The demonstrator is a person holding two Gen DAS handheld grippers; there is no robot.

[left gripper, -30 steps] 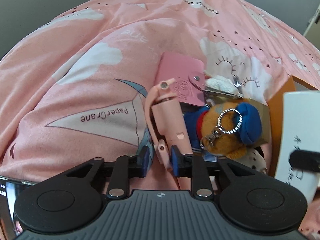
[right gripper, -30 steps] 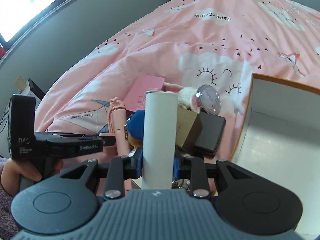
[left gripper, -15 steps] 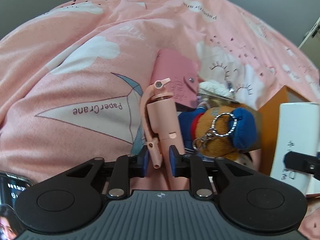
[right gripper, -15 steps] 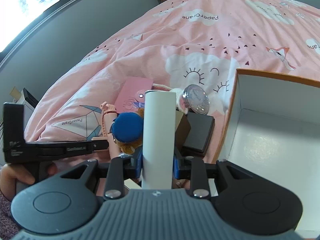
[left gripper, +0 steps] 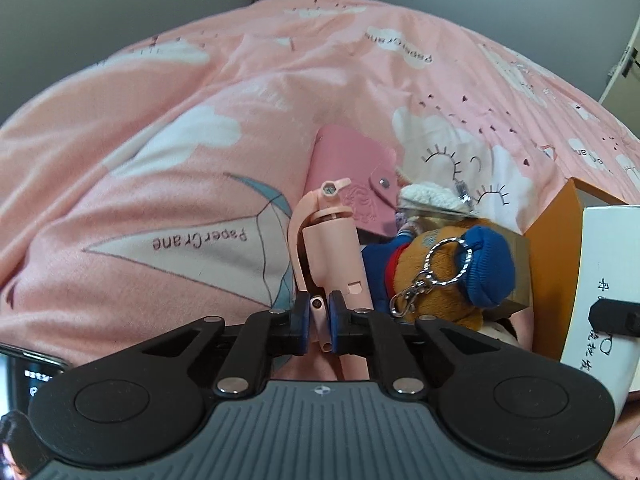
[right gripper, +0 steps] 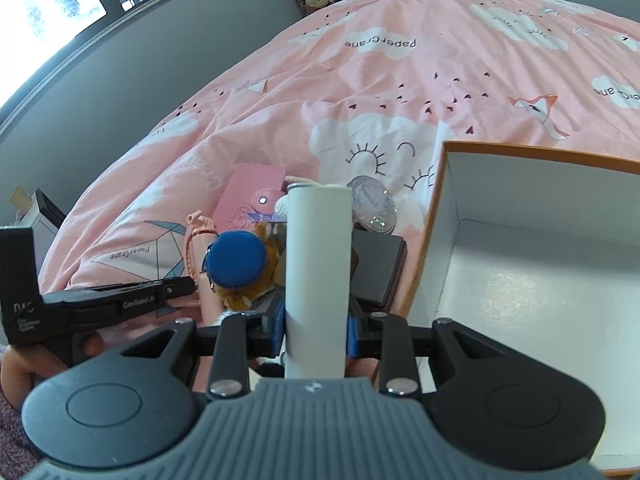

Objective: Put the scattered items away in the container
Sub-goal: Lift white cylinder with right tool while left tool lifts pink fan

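left gripper (left gripper: pixel 319 318) fingers have just closed on the pink handle (left gripper: pixel 318 312). right gripper (right gripper: pixel 316 326) grips the white tube (right gripper: pixel 318 276) upright; the box (right gripper: pixel 520 280) lies to its right.

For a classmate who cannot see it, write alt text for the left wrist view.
The left tool pinches the thin handle of a pink bottle lying on a pink cloud-print bedspread. Beside it lie a plush bear keychain and a pink wallet.
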